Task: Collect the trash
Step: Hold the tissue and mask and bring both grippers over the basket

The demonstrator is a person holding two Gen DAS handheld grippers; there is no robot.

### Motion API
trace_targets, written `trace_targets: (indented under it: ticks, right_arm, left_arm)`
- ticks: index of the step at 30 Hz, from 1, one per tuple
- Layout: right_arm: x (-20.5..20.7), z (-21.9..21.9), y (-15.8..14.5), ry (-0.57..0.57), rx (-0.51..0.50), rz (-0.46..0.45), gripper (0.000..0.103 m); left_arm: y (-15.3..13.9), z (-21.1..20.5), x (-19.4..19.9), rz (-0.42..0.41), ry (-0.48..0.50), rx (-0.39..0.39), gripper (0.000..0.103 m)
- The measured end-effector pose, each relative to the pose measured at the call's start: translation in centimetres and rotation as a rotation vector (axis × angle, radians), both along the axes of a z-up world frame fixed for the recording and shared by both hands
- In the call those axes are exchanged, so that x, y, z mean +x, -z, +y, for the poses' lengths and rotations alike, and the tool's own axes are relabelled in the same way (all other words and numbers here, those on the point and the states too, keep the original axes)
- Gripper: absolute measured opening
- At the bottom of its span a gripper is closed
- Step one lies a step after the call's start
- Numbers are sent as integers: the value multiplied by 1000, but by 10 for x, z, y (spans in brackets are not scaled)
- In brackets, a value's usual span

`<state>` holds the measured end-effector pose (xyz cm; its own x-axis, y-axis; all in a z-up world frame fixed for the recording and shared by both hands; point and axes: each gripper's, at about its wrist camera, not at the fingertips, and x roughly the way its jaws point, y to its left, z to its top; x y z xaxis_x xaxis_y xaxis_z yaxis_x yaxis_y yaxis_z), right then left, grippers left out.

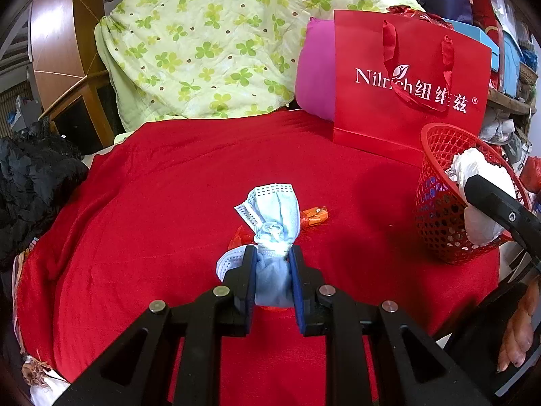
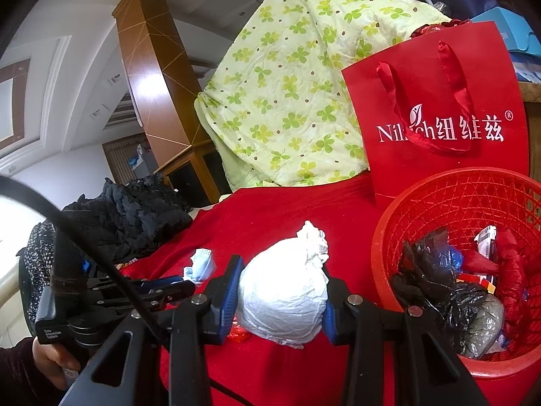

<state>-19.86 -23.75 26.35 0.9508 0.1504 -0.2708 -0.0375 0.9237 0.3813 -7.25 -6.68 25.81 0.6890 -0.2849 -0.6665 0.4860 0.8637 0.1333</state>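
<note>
My left gripper [image 1: 272, 253] is shut on a knotted blue face mask [image 1: 275, 216], held just above the red cloth [image 1: 152, 203]. An orange wrapper [image 1: 315, 216] and a red wrapper [image 1: 238, 237] lie behind the mask. My right gripper [image 2: 282, 270] is shut on a crumpled white paper ball [image 2: 287, 294], just left of the red mesh basket [image 2: 449, 196]. The basket holds a black plastic bag [image 2: 429, 277] and other trash. The right gripper with its white ball [image 1: 480, 223] shows at the basket [image 1: 436, 209] in the left wrist view. The left gripper [image 2: 189, 284] with the mask [image 2: 201, 265] shows in the right wrist view.
A red Nilrich paper bag [image 1: 405, 81] stands behind the basket, beside a pink cushion [image 1: 314, 74]. A green clover-print quilt [image 1: 209, 44] is piled at the back. Black clothing [image 1: 37, 182] lies at the left edge of the cloth. A wooden cabinet [image 1: 67, 50] stands behind.
</note>
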Motion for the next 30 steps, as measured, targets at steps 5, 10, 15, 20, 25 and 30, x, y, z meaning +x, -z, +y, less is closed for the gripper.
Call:
trace_targets:
  ticks: [5,10,15,20,25,30]
  right_arm:
    - [-1,-3,-1,-4,4,-8,43]
    - [-3,-6,-3,-6,14,-21,44]
    - [-5,-6,-5,-14,14,-37,44]
    - [-7,-9,-5,-11,22,-49,44]
    - [-9,-11,-6,-9,26,-59,44]
    - [-13,-12,-6,-3,31,-69,44]
  left_arm:
    - [1,-2,-1,1,1,4,20]
    - [2,-4,-2,1,6,13,20]
    - [3,-9,-3,2,12,22,20]
    - [2,-13,-5,-1,22,28,20]
    - [1,-17,-8,-5,33,31,20]
    - [-3,-21,-11,-12,47,33,20]
